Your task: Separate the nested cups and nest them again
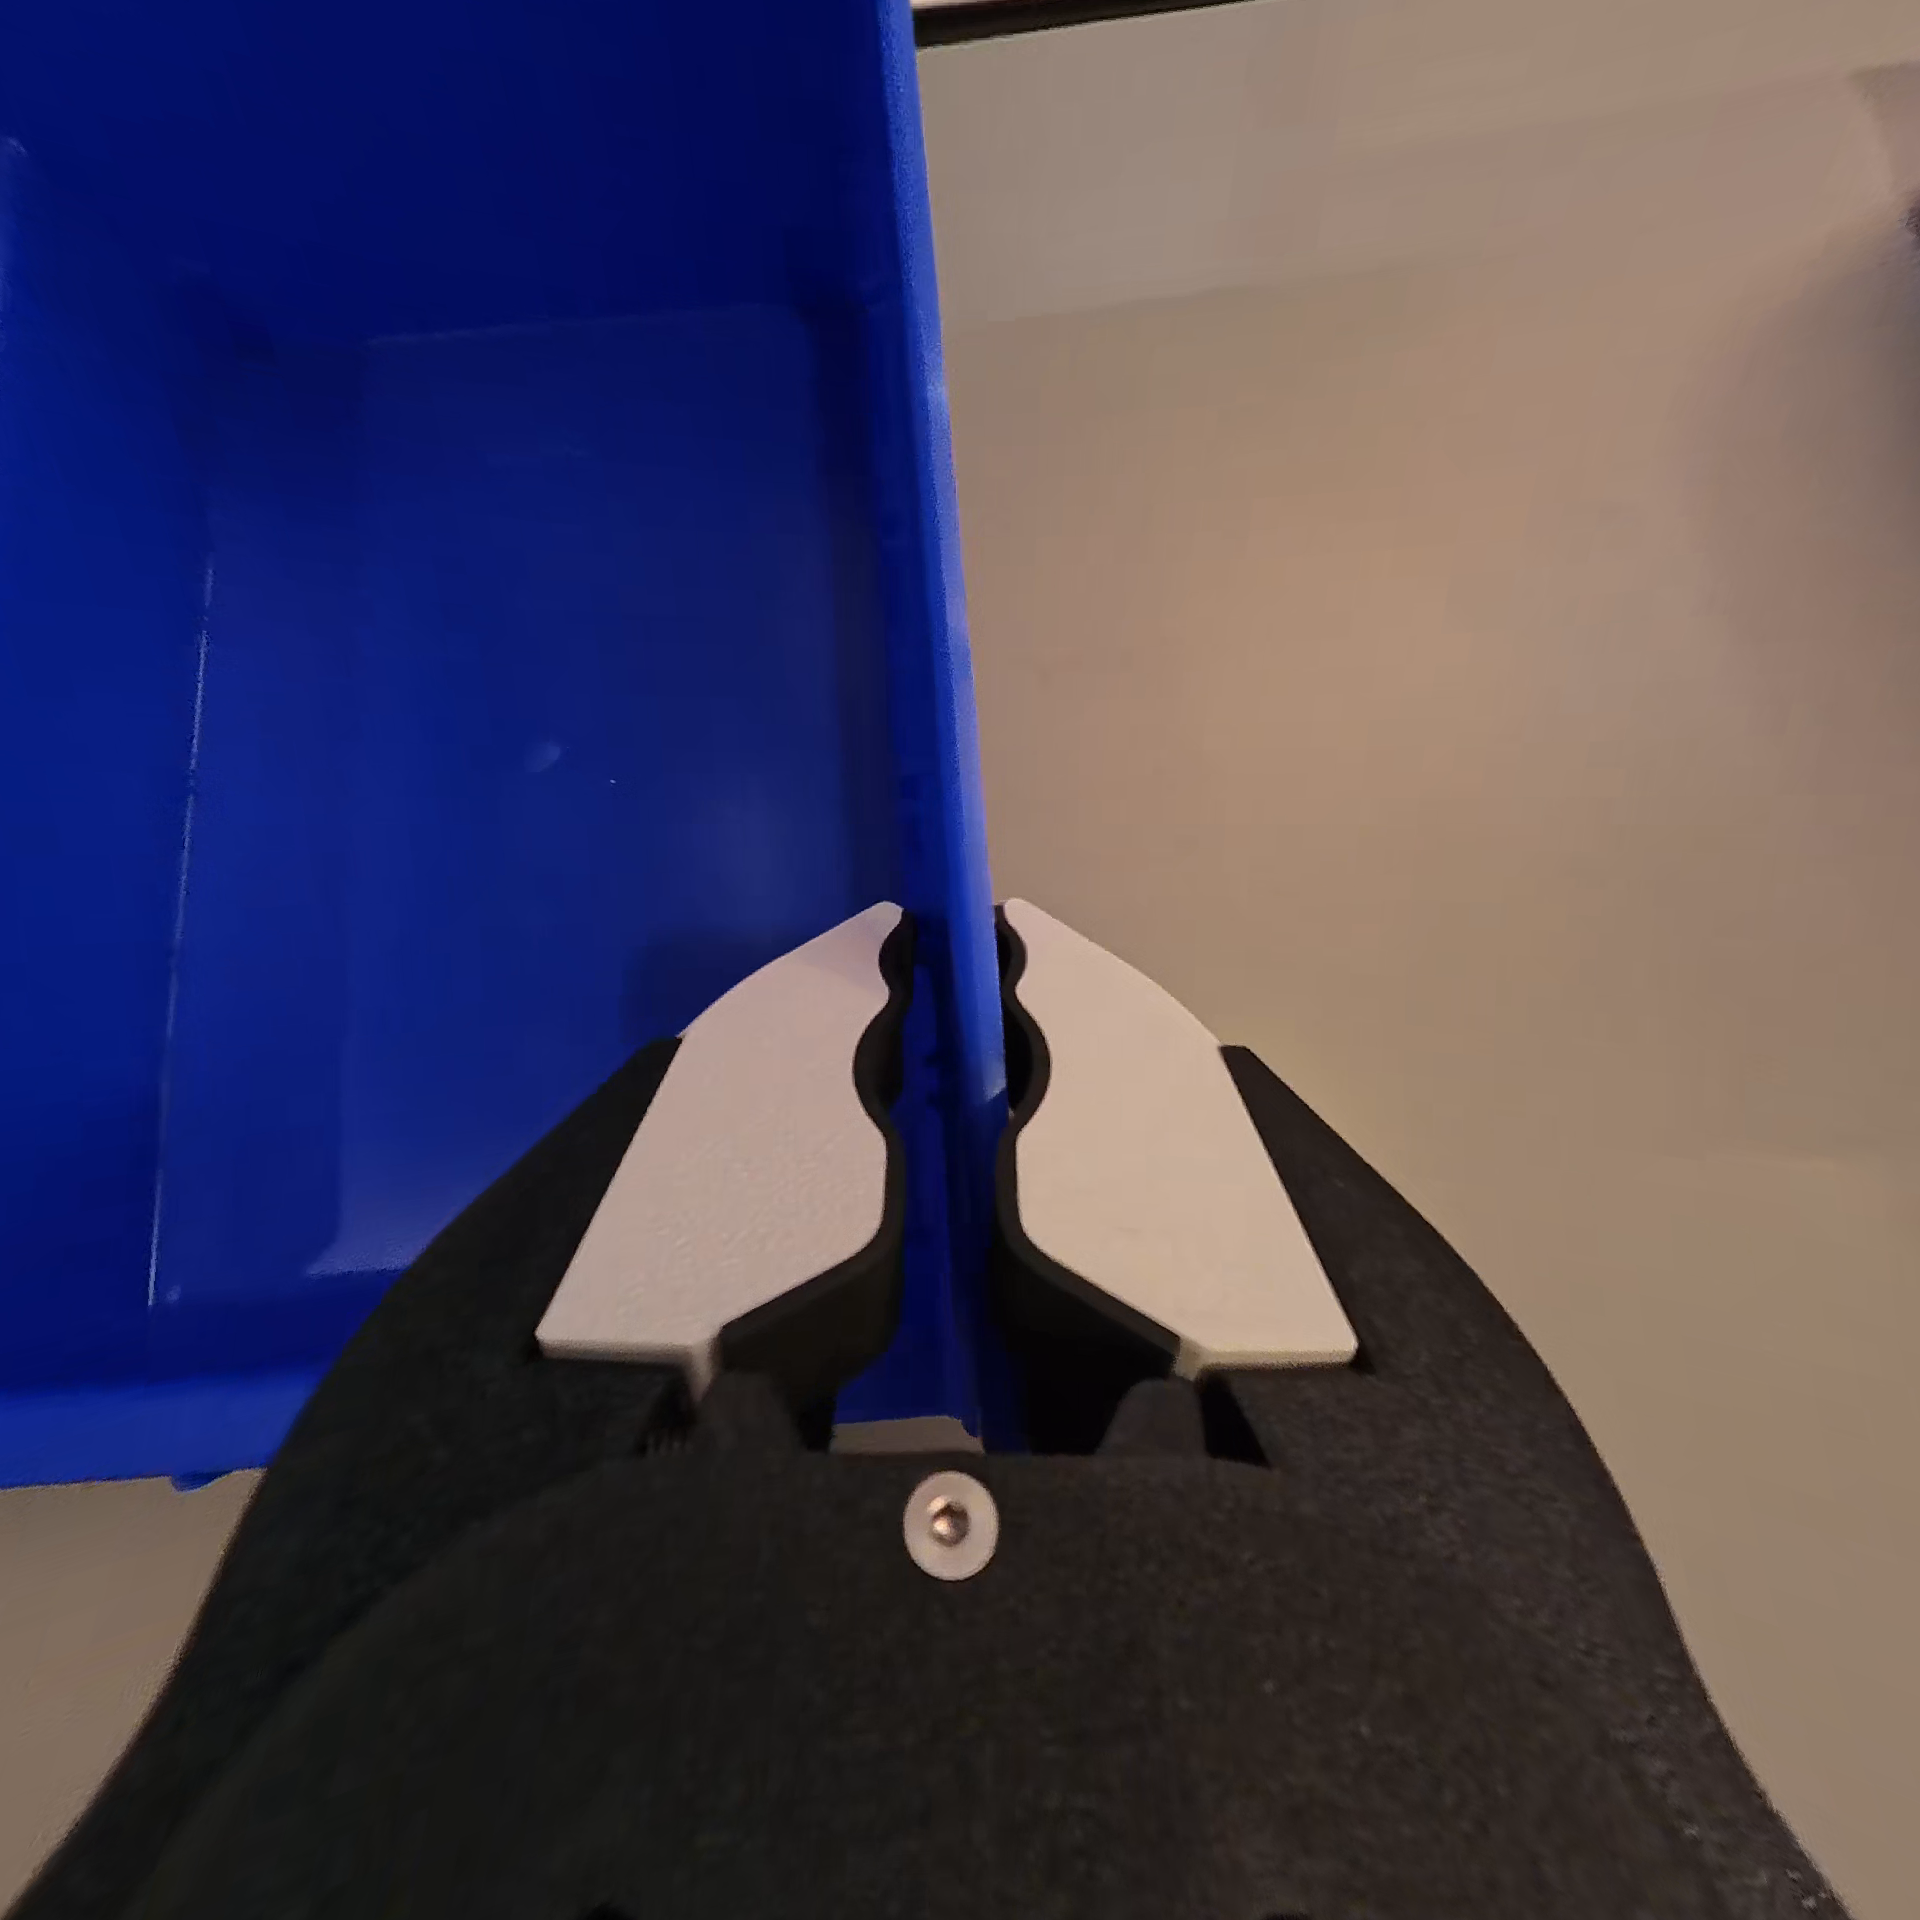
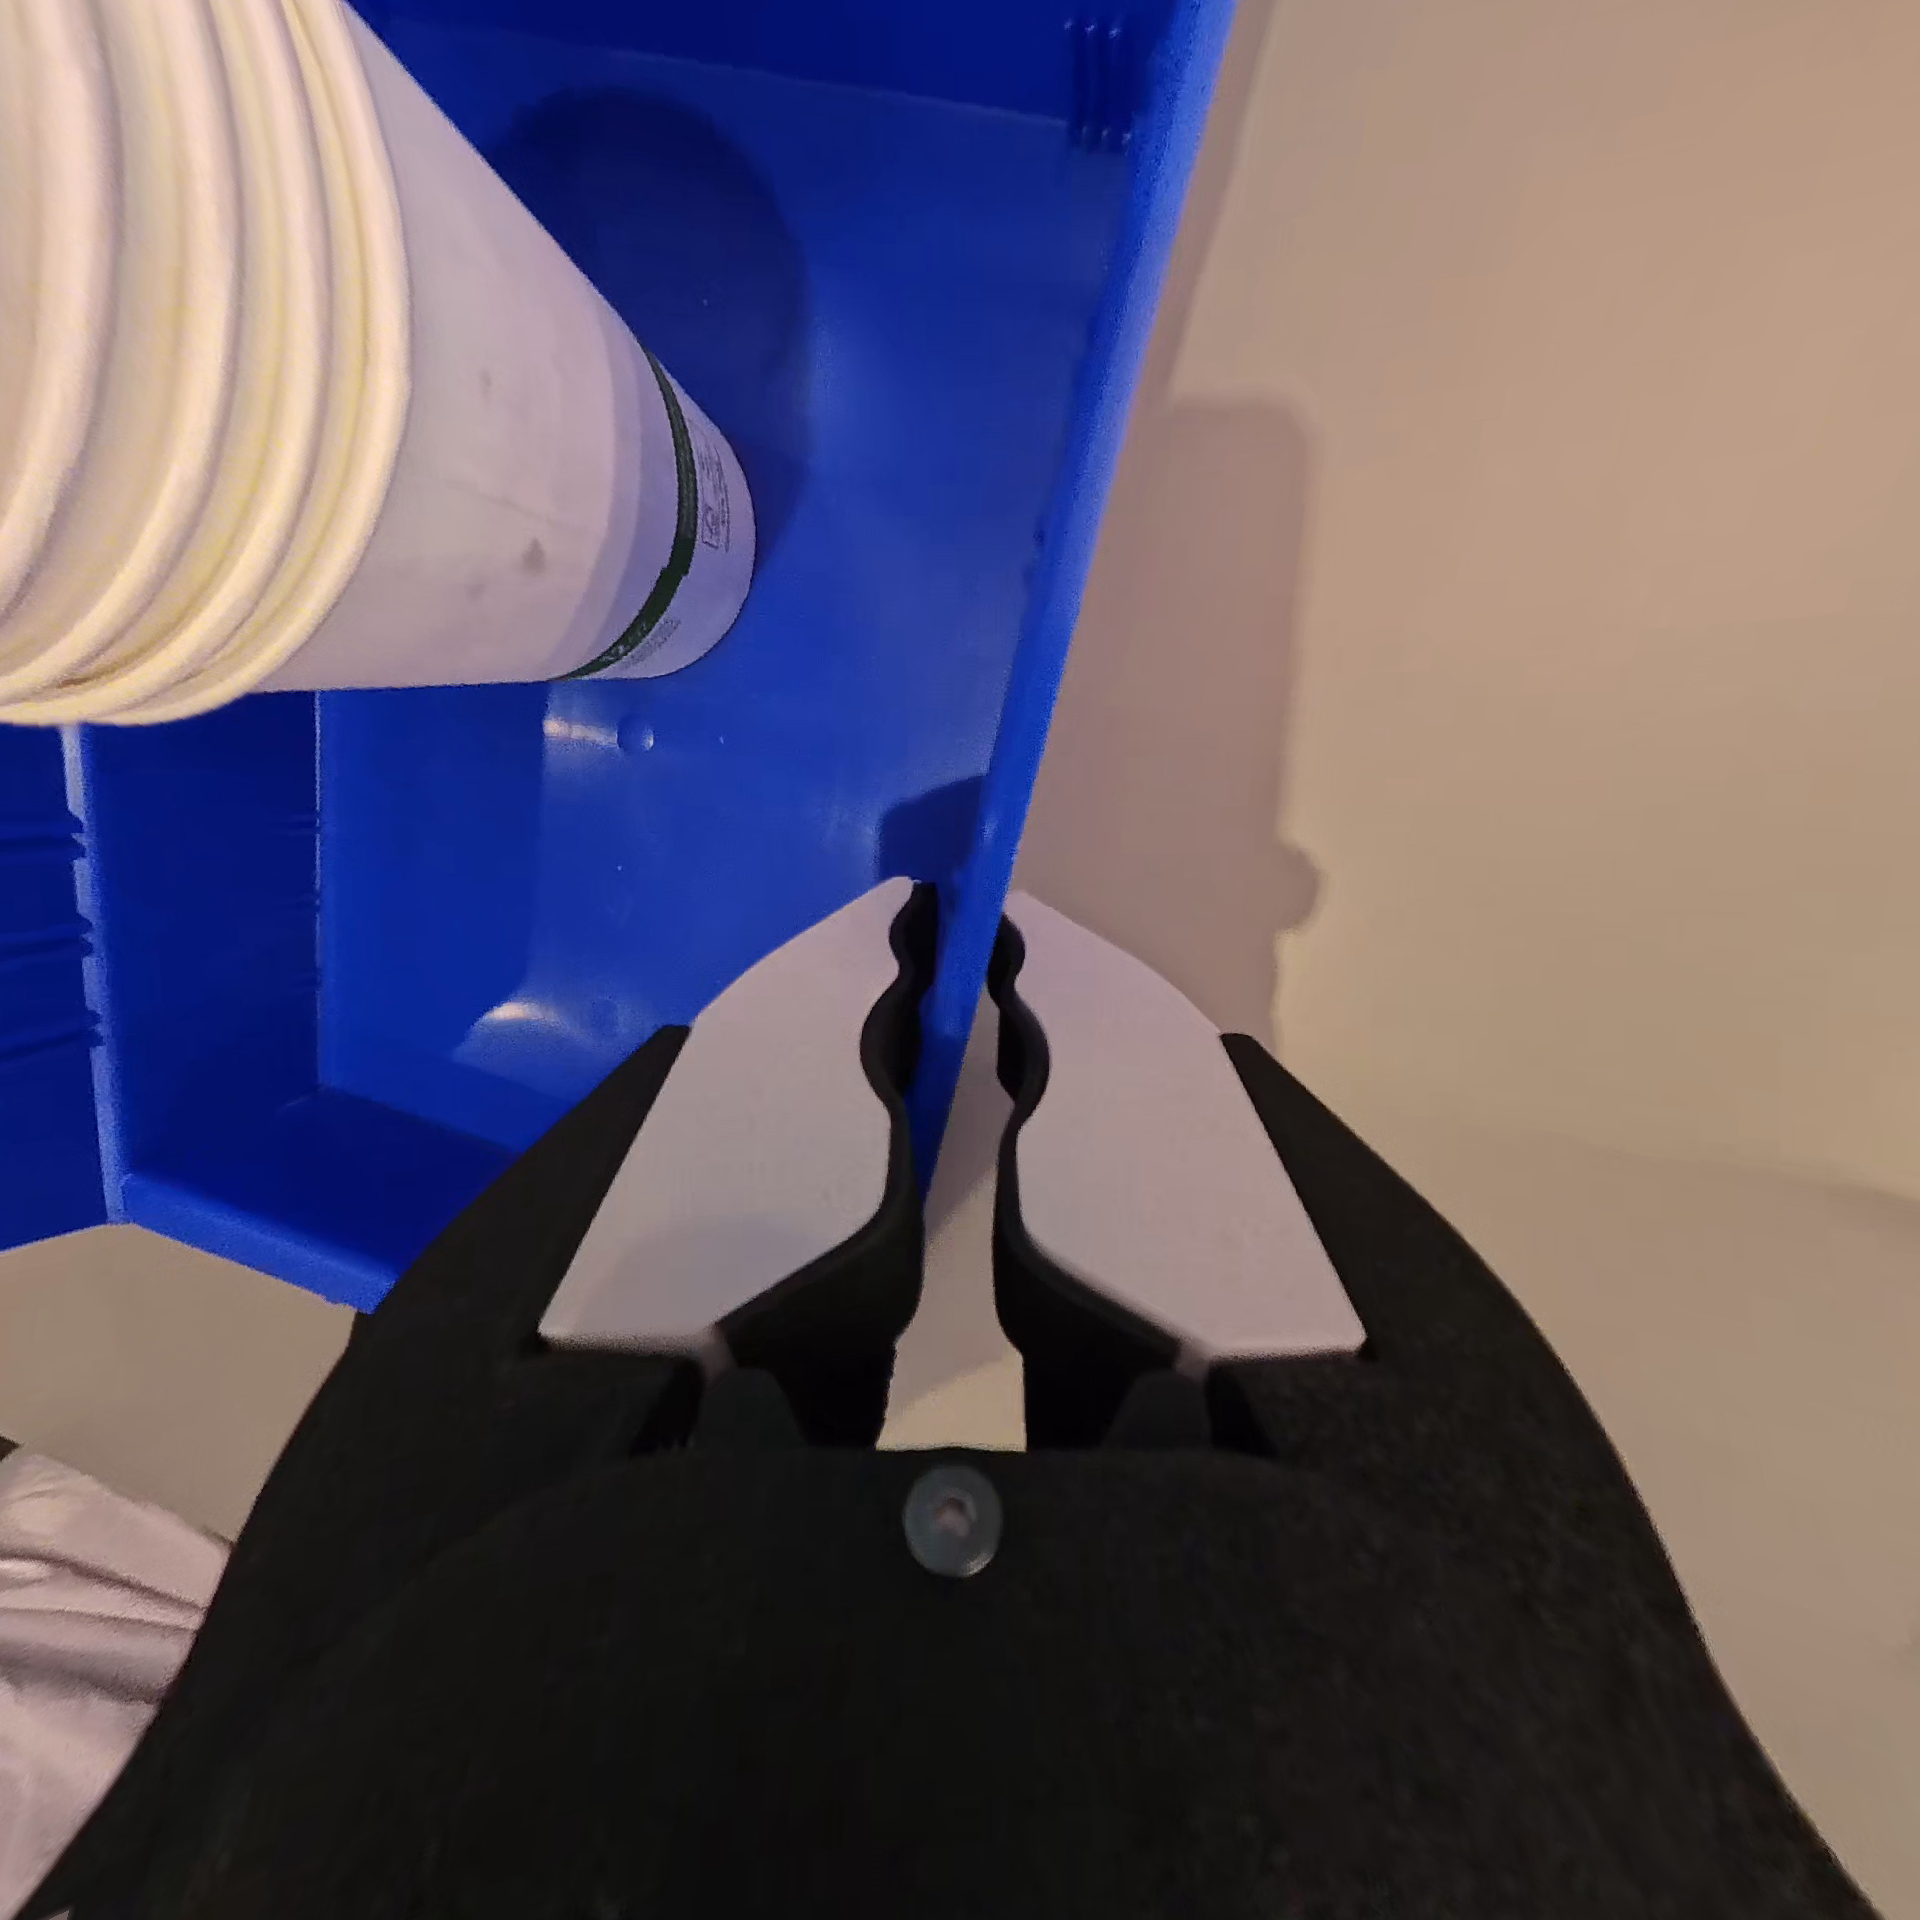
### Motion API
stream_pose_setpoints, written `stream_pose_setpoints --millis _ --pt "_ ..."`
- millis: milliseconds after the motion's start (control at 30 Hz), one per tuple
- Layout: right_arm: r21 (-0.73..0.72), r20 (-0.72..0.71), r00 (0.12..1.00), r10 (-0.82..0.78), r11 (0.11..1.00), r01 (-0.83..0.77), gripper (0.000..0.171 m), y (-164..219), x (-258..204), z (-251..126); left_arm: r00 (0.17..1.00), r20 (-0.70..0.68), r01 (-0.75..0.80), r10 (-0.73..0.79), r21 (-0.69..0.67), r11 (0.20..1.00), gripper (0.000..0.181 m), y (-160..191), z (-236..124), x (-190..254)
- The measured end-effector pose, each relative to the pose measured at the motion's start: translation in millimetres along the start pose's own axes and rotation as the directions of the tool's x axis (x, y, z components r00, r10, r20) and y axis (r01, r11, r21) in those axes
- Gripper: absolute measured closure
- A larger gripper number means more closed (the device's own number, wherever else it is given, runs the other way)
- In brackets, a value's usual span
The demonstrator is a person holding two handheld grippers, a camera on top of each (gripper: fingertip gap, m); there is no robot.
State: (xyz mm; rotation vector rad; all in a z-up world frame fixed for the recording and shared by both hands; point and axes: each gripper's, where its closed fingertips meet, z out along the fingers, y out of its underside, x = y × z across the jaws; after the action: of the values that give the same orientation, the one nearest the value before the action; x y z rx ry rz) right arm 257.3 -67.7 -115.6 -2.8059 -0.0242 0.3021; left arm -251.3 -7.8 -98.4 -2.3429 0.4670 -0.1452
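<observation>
Cups [image 2: 312, 395] nested, inside blue bin [image 2: 727, 831] | both fingers clamp bin wall | beige tabletop [image 1: 1455, 727]

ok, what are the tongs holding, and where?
Both grip the blue bin: left tongs and right tongs each pinch its side wall. The cup stack isn't held.

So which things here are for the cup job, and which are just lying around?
For the job:
- stack of nested white paper cups
- blue plastic bin holding them
- left hand-held gripper and right hand-held gripper, both clamped on a bin wall

Just lying about:
- crumpled silvery material
</observation>
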Motion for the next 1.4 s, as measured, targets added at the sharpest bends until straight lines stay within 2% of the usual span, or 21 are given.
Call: stream_pose_setpoints --millis 333,633,1100,1200,1267,1400 --pt "-0.084 0.012 0.994 -0.104 0.991 0.105 0.159 -13 -46 14 0.995 -0.078 -0.048 0.055 0.079 0.996 0.161 -19 11 102" --pt "-0.149 0.038 0.989 -0.143 0.978 0.147 0.152 -10 -74 17 0.986 -0.092 -0.130 0.138 0.086 0.988 0.147 -28 21 157" --pt "-0.209 0.020 0.981 -0.192 0.959 0.192 0.147 -7 -95 20 0.977 -0.139 -0.148 0.162 0.107 0.983 0.145 -29 21 173" --pt "-0.221 0.009 0.979 -0.202 0.955 0.199 0.147 -6 -97 20 0.977 -0.170 -0.109 0.132 0.139 0.984 0.142 -32 19 174" --pt "-0.225 0.003 0.979 -0.205 0.953 0.200 0.147 -6 -98 20 0.980 -0.170 -0.064 0.100 0.208 0.976 0.133 -42 9 170" --pt "-0.229 -0.001 0.981 -0.193 0.955 0.187 0.148 -6 -98 21 0.966 -0.235 -0.023 0.105 0.326 0.945 0.123 -65 -34 167"
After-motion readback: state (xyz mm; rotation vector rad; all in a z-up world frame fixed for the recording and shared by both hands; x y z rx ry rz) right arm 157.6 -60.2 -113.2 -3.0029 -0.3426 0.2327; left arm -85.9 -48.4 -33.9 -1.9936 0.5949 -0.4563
